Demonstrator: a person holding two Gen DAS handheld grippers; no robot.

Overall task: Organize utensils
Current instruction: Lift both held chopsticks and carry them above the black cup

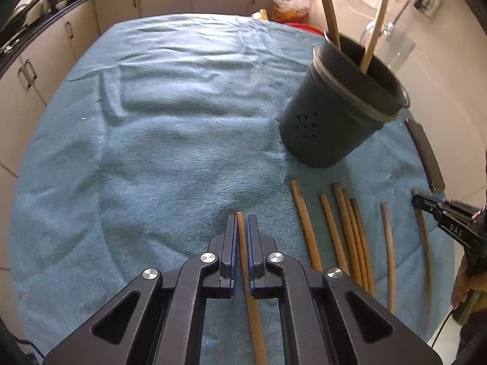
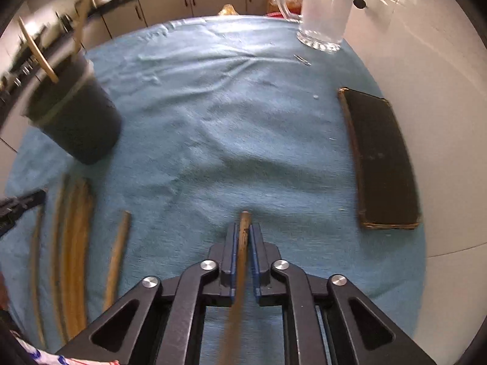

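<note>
In the left wrist view my left gripper (image 1: 242, 222) is shut on a bamboo chopstick (image 1: 251, 292) that runs between its blue pads, just above the blue towel (image 1: 182, 121). Several more chopsticks (image 1: 350, 231) lie side by side to its right. The dark utensil holder (image 1: 338, 106) stands behind them with two chopsticks (image 1: 328, 9) in it. In the right wrist view my right gripper (image 2: 243, 228) is shut on a darker chopstick (image 2: 244, 217). The holder (image 2: 76, 115) is at the far left, blurred, and loose chopsticks (image 2: 76, 243) lie below it.
A glass mug (image 2: 322, 9) stands at the towel's far edge. A flat dark case (image 2: 383, 158) lies at the right edge, by the white counter. Cabinets line the back. The right gripper's tip (image 1: 421, 199) shows at the right of the left wrist view.
</note>
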